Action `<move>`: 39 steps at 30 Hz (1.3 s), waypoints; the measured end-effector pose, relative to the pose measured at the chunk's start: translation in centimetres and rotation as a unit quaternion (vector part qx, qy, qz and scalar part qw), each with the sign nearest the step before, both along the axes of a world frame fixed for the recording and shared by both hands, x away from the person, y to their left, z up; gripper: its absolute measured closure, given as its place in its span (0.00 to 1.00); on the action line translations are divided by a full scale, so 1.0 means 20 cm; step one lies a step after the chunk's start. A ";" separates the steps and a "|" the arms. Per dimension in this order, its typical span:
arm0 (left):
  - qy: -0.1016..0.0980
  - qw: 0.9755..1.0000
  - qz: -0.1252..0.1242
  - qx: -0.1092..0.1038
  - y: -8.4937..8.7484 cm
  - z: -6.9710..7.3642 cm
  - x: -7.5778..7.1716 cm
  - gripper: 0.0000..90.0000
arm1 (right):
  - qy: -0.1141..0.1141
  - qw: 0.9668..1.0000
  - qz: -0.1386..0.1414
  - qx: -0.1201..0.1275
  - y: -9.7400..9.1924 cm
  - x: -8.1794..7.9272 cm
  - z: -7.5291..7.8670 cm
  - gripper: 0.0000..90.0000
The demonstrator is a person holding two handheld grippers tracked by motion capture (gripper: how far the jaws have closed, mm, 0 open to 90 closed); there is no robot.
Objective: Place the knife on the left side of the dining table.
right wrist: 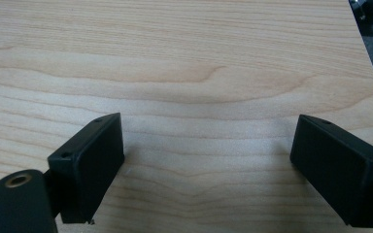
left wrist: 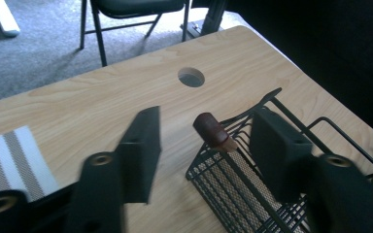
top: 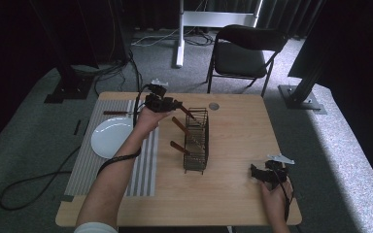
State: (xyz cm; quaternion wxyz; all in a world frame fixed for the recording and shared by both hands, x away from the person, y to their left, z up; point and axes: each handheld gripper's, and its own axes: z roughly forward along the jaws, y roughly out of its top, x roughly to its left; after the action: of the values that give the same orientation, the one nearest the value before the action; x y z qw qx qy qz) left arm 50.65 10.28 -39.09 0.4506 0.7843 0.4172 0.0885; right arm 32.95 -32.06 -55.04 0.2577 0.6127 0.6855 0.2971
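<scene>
In the high view, the left tongs [top: 178, 106] are reaching over the far end of a black wire rack [top: 196, 141] standing mid-surface; three brown-handled utensils are leaning out of the rack toward the left, and the farthest brown handle [top: 188, 112] is lying just at the tips of these tongs; a white plate [top: 110, 137] is sitting on a striped placemat [top: 145, 167] at the left, with a further utensil [top: 117, 112] lying on the mat beyond the plate; the right tongs [top: 254, 173] are resting low near the surface's near right corner, well apart from the rack; a folding chair [top: 243, 53] is standing on the floor behind the wooden surface [top: 238, 141].

In the left gripper view, the left tongs [left wrist: 205, 145] are standing part-way spread, with the rounded end of the brown handle [left wrist: 212, 131] rising between the jaws; neither pad is pressing on it; the wire rack [left wrist: 252, 194] is lying beneath and to the right, and a round hole [left wrist: 191, 76] is showing in the surface beyond.

In the right gripper view, the right tongs [right wrist: 206, 160] are spread wide over bare wood grain [right wrist: 184, 73], pinching nothing.
</scene>
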 end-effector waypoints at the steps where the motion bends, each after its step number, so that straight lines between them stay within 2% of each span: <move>1: 0.000 1.000 0.000 0.006 -0.01 -0.01 0.00 0.59 | 0.000 1.000 0.000 0.000 0.00 0.00 0.00 0.13; 8: 0.006 1.000 -0.015 -0.007 -0.01 -0.02 0.01 0.77 | -0.001 1.000 0.001 0.000 0.00 0.00 0.00 0.14; 10: 0.014 1.000 -0.017 -0.021 0.00 -0.02 0.01 0.80 | -0.001 1.000 0.000 0.001 0.00 0.00 0.00 0.14; 12: 0.021 0.999 -0.018 -0.022 -0.01 -0.01 0.00 0.81 | -0.001 1.000 0.001 0.000 0.00 0.00 0.00 0.14; 13: 0.028 0.999 -0.023 -0.031 0.00 -0.01 0.00 0.83 | -0.001 1.000 0.001 0.000 0.00 0.00 0.00 0.14; 15: 0.029 0.999 -0.029 -0.034 -0.01 0.00 0.00 0.87 | -0.001 1.000 0.001 0.000 0.00 0.00 0.00 0.14; 16: 0.035 0.998 -0.035 -0.047 -0.01 0.00 0.00 0.89 | -0.001 1.000 0.001 0.000 0.00 0.00 0.00 0.14; 18: 0.024 0.999 -0.037 -0.031 -0.03 0.02 -0.02 0.90 | -0.001 1.000 0.001 0.000 0.00 0.00 0.00 0.14; 22: 0.011 0.999 -0.045 -0.024 -0.05 0.03 -0.04 0.90 | -0.001 1.000 0.001 0.000 0.00 0.00 0.00 0.14; 30: 0.007 0.999 -0.040 -0.037 -0.03 0.10 -0.06 0.90 | -0.001 1.000 0.001 0.000 0.00 0.00 0.00 0.14; 34: -0.002 0.999 -0.037 -0.034 -0.02 0.15 -0.09 0.90 | -0.001 1.000 0.001 0.000 0.00 0.00 0.00 0.14; 38: -0.012 0.998 -0.039 -0.040 0.00 0.21 -0.13 0.90 | -0.001 1.000 0.001 0.000 0.00 0.00 0.00 0.14; 39: -0.017 0.999 -0.035 -0.035 0.00 0.23 -0.14 0.90 | 0.000 1.000 0.001 0.000 0.00 0.00 0.00 0.14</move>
State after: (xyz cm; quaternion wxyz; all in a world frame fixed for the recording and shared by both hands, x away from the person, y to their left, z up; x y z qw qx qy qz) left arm 47.92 10.38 -34.57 0.4878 0.7804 0.3848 0.0711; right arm 32.93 -32.04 -55.03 0.2576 0.6123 0.6855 0.2979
